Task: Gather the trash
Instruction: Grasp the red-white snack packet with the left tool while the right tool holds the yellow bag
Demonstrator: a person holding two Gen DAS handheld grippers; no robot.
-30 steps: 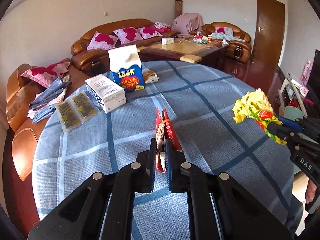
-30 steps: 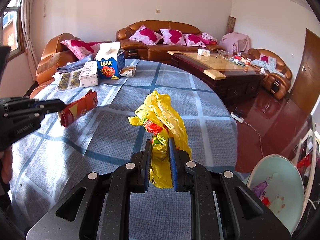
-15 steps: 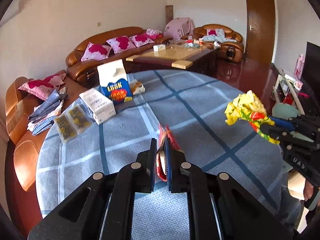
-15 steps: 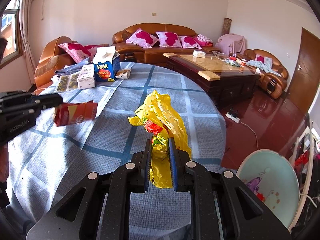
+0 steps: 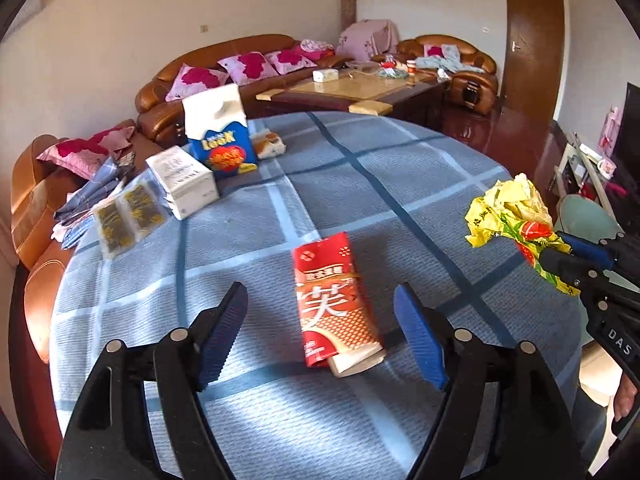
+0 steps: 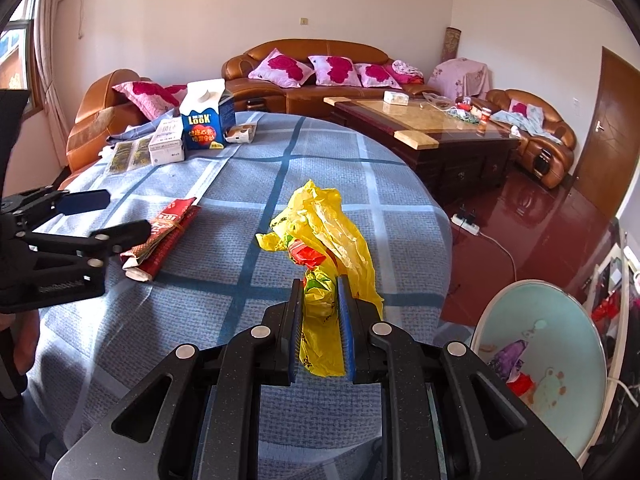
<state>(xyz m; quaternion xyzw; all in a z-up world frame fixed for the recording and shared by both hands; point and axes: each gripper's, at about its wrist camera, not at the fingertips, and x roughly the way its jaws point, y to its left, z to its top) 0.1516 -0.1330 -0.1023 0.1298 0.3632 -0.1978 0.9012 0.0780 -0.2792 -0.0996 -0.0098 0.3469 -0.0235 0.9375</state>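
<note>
A flattened red packet (image 5: 334,300) with white characters lies on the blue checked tablecloth (image 5: 360,184). My left gripper (image 5: 320,292) straddles it with its jaws opening; the blue pads stand well off both sides and do not touch it. The right wrist view shows the same packet (image 6: 168,232) just off the tips of the left gripper (image 6: 104,216). My right gripper (image 6: 320,284) is shut on a crumpled yellow plastic bag (image 6: 324,224) with red and green scraps inside, held above the table's right edge. The left wrist view has that bag (image 5: 508,208) and the right gripper (image 5: 568,256) at the far right.
At the table's far left stand a blue "LOOK" carton (image 5: 220,140), a white box (image 5: 182,180), clear sachets (image 5: 128,216) and a small snack box (image 5: 270,146). A round pale-green object (image 6: 548,360) sits on the floor to the right. Sofas and a coffee table (image 6: 432,120) lie beyond.
The left gripper's jaws have sprung apart and let go of the red packet, which now lies flat on the cloth. The right gripper still holds the yellow bag in the same place.
</note>
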